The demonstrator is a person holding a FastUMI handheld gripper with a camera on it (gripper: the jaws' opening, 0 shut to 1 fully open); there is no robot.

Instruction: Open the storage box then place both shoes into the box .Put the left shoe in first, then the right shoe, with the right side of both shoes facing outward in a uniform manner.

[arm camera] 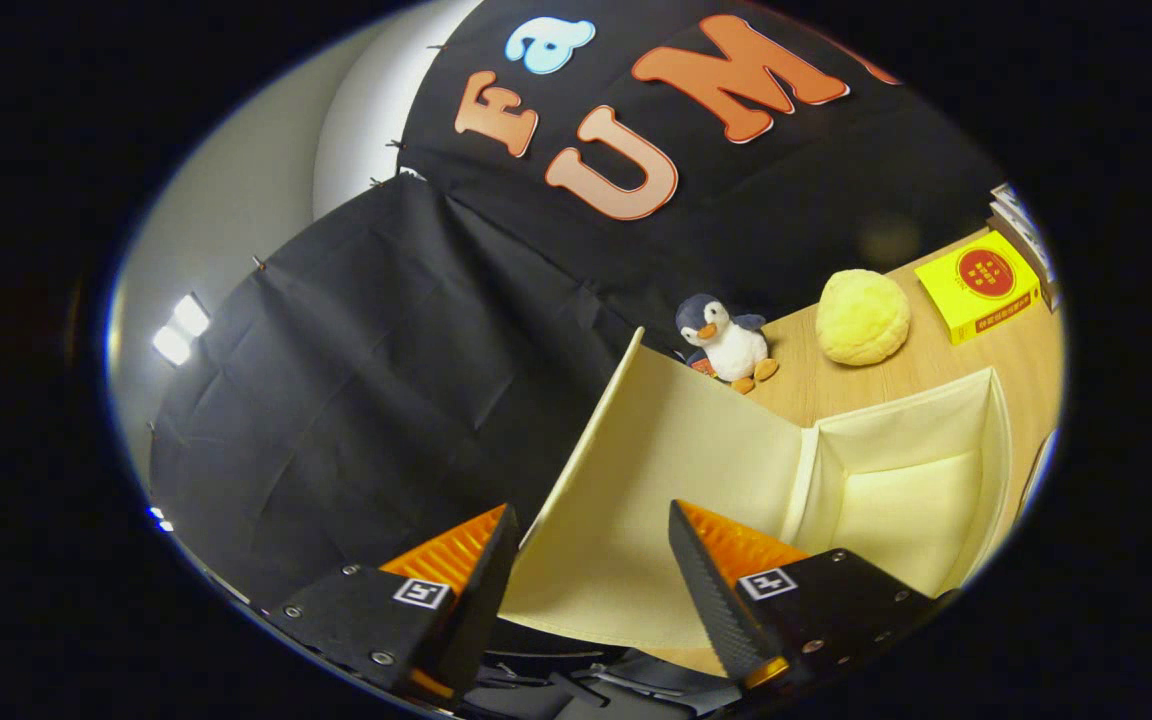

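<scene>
While I hold the view tilted, these are the lines that matter for my next move.

Tool: my tool [591, 525] has its two fingers [466, 560] spread wide apart, with nothing between them but the flap's face; they press on nothing.

Box: the box [996, 440] stands on the surface [936, 375], ahead of my tool and off toward the right finger; its mouth is open and the pale inside looks empty.

Flap: the lid [656, 470] stands swung up and out from the box, just ahead of both fingers. Its free edge runs from beside my left fingertip away toward the penguin [731, 345]; its hinge meets the box beyond my right finger.

Key relation: the lid lies between my tool and the booth wall, and the cavity lies to the right of it, so anything I bring in must come past the right finger side, not across the lid.

Shoes: I see neither from this angle, so I cannot tell which way they lie from my tool.

Step, as I judge it: opening looks done or nearly so; the left shoe is still to fetch.

Next move calls for: turning off the lid to find the shoes, without knocking it closed.

Others: a yellow bun [863, 316] and a yellow carton [978, 285] sit on the surface beyond the box, well apart from my fingers.
</scene>
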